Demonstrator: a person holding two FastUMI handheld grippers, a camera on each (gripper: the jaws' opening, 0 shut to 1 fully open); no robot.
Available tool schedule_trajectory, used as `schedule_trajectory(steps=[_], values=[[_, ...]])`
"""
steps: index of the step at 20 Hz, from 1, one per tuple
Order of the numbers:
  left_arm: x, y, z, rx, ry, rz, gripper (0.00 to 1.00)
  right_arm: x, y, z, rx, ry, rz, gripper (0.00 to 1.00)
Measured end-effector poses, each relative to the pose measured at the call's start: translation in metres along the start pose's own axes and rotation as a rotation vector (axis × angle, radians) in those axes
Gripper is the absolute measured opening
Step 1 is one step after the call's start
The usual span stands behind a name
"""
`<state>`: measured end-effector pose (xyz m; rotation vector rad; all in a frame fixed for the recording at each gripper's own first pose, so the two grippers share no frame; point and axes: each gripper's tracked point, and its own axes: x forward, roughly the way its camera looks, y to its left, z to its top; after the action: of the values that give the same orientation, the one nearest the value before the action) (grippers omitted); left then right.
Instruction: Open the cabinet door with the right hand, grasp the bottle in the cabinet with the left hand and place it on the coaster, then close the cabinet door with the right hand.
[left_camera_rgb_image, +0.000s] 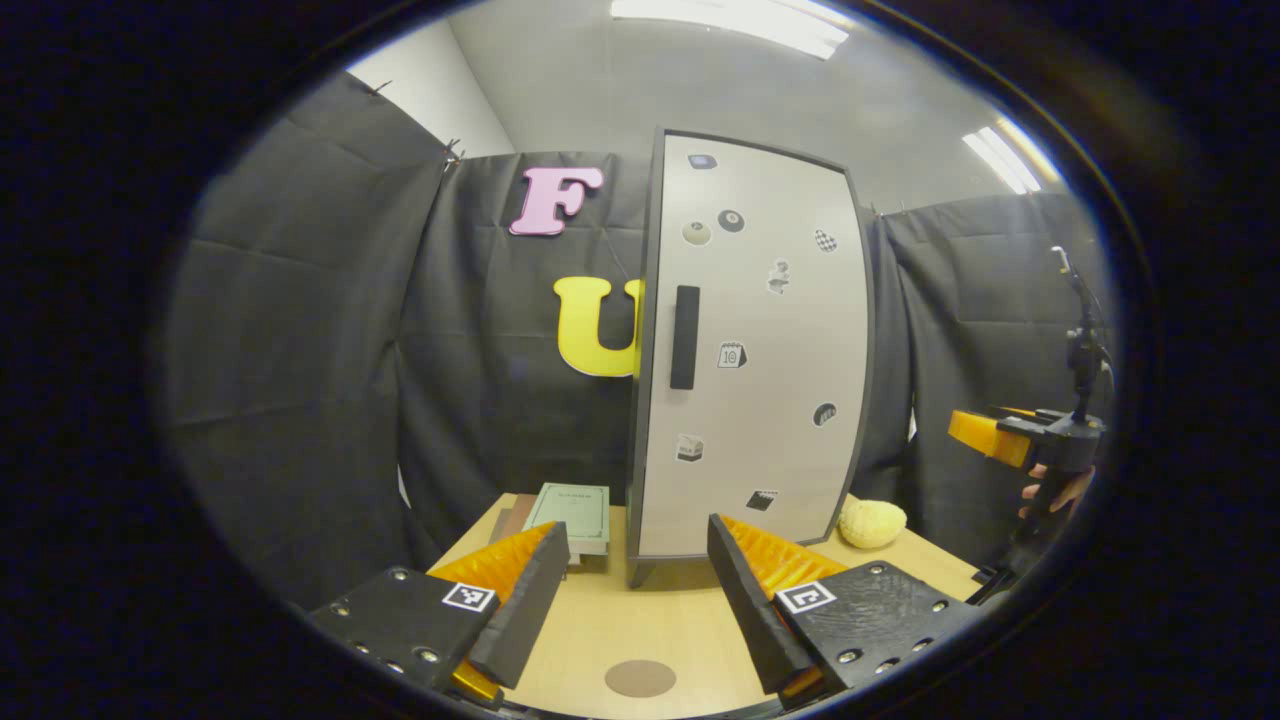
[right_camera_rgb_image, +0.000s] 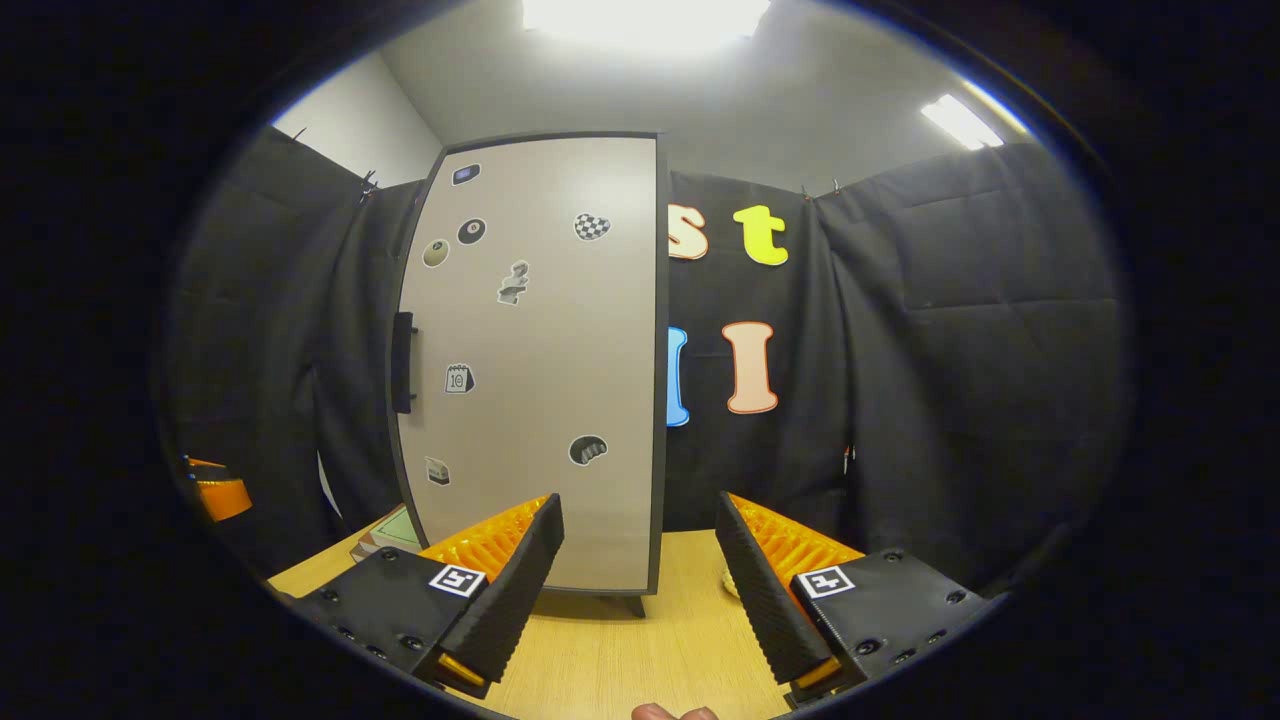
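- Cabinet door is shut; it fills the centre of the left gripper view and sits left of centre in the right gripper view. Bottle is presumably behind it, hidden.
- Door handle is a dark vertical bar near the door's left edge, mid-height. Judgement: rigid panel, light swing; hook or pinch the bar itself, since the flat face gives no purchase.
- Cabinet stands on short feet on the wooden surface and could slide or tip if pulled hard, so pull slowly.
- Coaster: round brown disc, bottom centre of the left gripper view, between the claw fingers and near the surface's front edge.
- Left claw: open, empty, level, aimed at the cabinet base.
- Right claw: open, empty, facing the door's lower right, well apart from the handle. It also shows at the right edge of the left gripper view, held by a hand.
- Green book lies left of the cabinet, yellow sponge-like lump to the right.
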<state>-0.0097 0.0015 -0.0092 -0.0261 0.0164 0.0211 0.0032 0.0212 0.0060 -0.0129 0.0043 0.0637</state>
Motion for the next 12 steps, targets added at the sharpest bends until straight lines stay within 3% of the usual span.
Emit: schedule_trajectory(steps=[12], values=[[-0.015, -0.007, -0.032, 0.01, 0.028, 0.034, 0.86, 0.023, 0.007, 0.019, 0.002, -0.01, 0.012, 0.98]])
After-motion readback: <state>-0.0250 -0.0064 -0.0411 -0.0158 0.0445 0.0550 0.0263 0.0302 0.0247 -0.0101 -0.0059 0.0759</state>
